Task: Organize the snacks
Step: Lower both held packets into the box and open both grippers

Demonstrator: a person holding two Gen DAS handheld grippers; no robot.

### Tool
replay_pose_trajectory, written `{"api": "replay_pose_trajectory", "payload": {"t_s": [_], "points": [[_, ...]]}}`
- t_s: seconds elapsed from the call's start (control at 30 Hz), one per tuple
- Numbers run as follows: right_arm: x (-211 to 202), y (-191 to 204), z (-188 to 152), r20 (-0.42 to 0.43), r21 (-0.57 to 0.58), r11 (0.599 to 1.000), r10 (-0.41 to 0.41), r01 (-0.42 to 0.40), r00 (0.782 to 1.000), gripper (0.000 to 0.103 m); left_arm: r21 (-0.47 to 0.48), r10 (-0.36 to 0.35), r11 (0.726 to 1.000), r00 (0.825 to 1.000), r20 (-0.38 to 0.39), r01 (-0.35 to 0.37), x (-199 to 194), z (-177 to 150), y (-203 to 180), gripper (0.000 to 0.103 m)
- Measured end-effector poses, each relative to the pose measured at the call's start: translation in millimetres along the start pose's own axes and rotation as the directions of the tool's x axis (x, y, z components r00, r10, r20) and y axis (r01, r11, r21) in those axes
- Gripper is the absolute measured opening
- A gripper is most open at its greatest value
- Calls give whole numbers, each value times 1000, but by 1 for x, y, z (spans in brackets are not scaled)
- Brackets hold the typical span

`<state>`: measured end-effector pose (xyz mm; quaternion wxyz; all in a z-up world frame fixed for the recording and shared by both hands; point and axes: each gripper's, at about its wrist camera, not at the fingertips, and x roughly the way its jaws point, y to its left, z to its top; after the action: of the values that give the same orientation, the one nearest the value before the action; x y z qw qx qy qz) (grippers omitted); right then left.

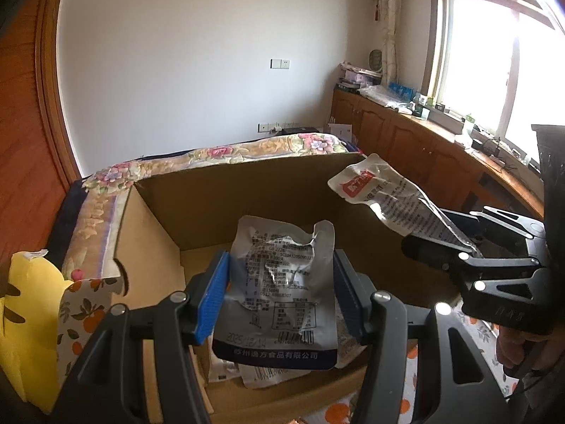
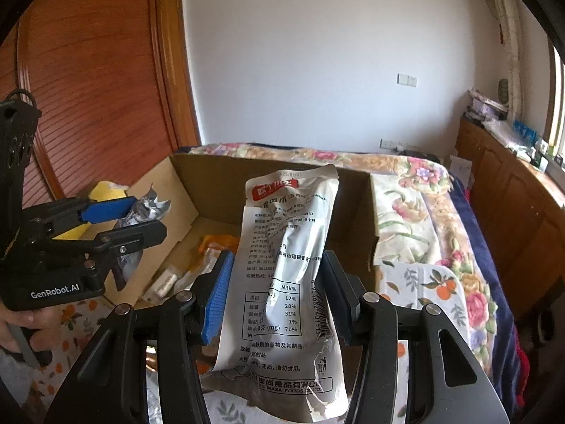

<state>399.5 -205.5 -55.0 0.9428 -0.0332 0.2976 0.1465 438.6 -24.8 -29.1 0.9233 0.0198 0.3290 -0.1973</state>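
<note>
A silver snack pouch with a dark blue bottom band (image 1: pixel 279 293) is clamped between the blue pads of the left gripper (image 1: pixel 280 293) and is held above the open cardboard box (image 1: pixel 226 194), over the box's near edge. A taller silver pouch with a red label (image 2: pixel 282 275) is gripped upright between the pads of the right gripper (image 2: pixel 277 296), in front of the box's right wall. In the left wrist view, that same pouch is seen sticking out of the right gripper over the box's right side. Loose packets (image 2: pixel 212 251), one of them orange, are seen lying on the box floor near its left wall. The box is set on a bed covered by a floral quilt (image 2: pixel 416 212). A yellow object (image 1: pixel 24 318) is seen beside the box's near left corner.
</note>
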Motion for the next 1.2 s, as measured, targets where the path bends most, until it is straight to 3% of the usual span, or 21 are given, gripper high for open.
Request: {"api": "replay_pose_trajectory", "payload": {"t_s": [0.37, 0.73, 0.97, 1.2], "points": [[34, -1, -6, -49, -8, 1000, 29, -29, 998, 52, 6, 13, 1000, 1000, -24, -13, 24, -3, -2, 58], [42, 2, -9, -62, -34, 999, -10, 8, 998, 65, 2, 13, 1000, 1000, -27, -13, 18, -7, 0, 61], [33, -5, -6, -55, 29, 999, 23, -21, 998, 69, 0, 18, 1000, 1000, 7, -18, -2, -5, 2, 63], [-8, -10, -12, -13, 62, 998, 24, -23, 1000, 69, -7, 26, 1000, 998, 49, -26, -36, -14, 3, 64]]}}
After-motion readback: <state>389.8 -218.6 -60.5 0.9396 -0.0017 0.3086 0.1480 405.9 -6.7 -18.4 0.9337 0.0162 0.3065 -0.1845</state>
